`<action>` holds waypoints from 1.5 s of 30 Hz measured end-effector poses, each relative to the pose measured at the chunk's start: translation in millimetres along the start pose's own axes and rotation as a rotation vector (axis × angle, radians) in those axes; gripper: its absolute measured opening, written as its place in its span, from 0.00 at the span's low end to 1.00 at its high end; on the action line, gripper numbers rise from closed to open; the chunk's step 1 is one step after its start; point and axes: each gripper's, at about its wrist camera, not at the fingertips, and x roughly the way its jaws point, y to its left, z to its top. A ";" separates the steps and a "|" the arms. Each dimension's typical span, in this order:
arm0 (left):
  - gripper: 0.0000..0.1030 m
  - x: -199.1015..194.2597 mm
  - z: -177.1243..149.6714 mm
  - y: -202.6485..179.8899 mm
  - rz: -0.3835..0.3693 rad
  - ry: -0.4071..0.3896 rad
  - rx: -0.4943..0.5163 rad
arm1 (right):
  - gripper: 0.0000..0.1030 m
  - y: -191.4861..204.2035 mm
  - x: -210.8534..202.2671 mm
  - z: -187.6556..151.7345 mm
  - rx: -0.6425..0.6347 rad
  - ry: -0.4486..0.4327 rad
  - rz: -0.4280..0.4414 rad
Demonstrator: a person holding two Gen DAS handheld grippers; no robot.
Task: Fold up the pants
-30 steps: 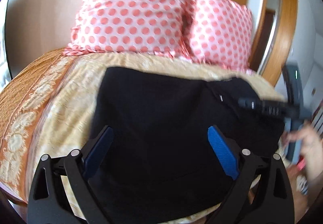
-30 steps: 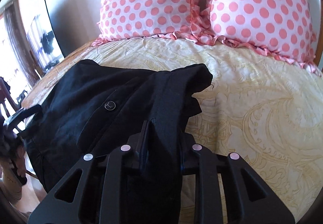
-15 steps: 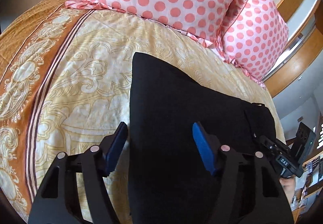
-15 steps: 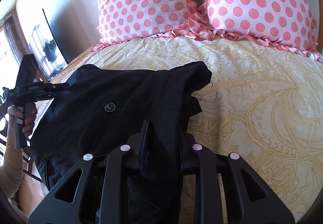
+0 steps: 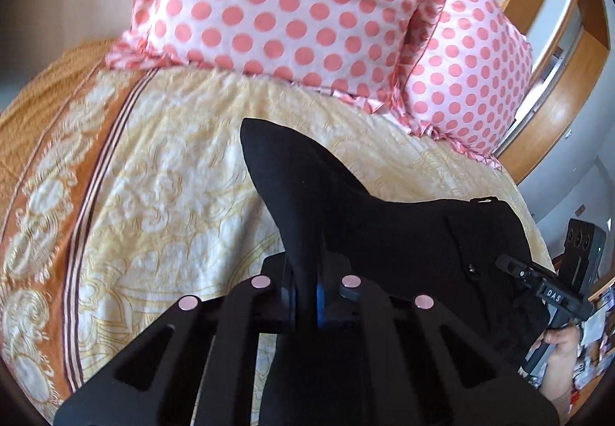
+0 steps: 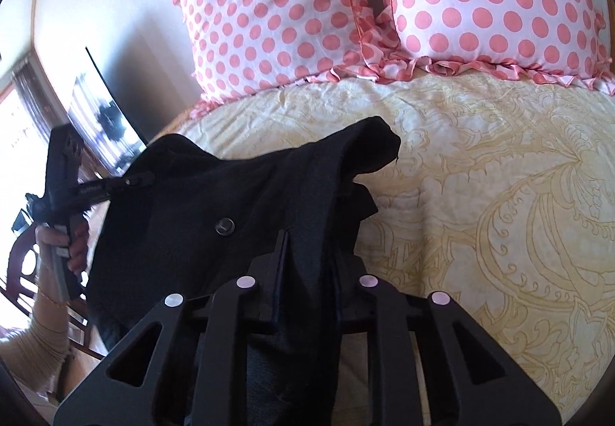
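While pants (image 5: 403, 234) lie bunched at the bed's (image 5: 161, 195) near edge, well short of the pillows (image 5: 292, 3), left tool (image 5: 305, 297) is clenched on a fold; right tool (image 6: 307, 295) is closing on the fabric.

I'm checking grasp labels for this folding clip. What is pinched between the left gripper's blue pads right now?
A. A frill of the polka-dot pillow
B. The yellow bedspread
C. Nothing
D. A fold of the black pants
D: in the left wrist view the left gripper has its pads closed on a raised fold of the black pants, above the bedspread.
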 end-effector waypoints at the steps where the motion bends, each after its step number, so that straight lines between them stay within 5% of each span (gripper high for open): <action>1: 0.06 -1.4 3.2 -3.0 -0.002 -0.011 0.009 | 0.17 0.3 -0.1 3.8 -0.004 -0.006 0.000; 12: 0.06 37.3 93.7 -12.1 0.092 -0.131 0.046 | 0.16 -25.1 60.2 90.9 0.001 -0.074 -0.064; 16: 0.06 80.4 105.9 4.1 0.160 -0.046 0.036 | 0.16 -43.2 98.2 99.3 0.002 0.021 -0.170; 20: 0.18 113.6 95.6 28.2 0.187 0.055 -0.034 | 0.24 -44.3 106.8 91.8 -0.027 0.046 -0.232; 22: 0.35 115.0 93.1 31.4 0.210 0.051 -0.048 | 0.46 -42.2 105.1 90.7 -0.049 0.062 -0.274; 24: 0.41 107.4 93.4 31.8 0.228 0.035 -0.049 | 0.59 -42.9 93.5 89.0 -0.066 0.049 -0.346; 28: 0.55 54.4 81.7 12.9 0.356 -0.105 0.039 | 0.60 -23.7 41.6 76.0 -0.135 -0.088 -0.430; 31: 0.75 19.7 50.3 -16.2 0.254 -0.138 0.104 | 0.60 13.2 27.7 52.6 -0.256 -0.092 -0.343; 34: 0.80 14.4 8.1 -45.4 0.132 -0.048 0.134 | 0.60 35.4 44.4 31.9 -0.338 0.008 -0.306; 37: 0.80 38.8 -22.3 -62.7 0.130 0.075 0.167 | 0.61 38.3 72.0 20.8 -0.371 0.113 -0.373; 44: 0.84 39.9 -32.3 -64.9 0.205 0.049 0.155 | 0.73 31.1 55.9 22.3 -0.206 0.054 -0.363; 45: 0.85 30.4 -34.5 -65.4 0.198 0.039 0.147 | 0.86 34.2 45.6 16.8 -0.177 0.024 -0.340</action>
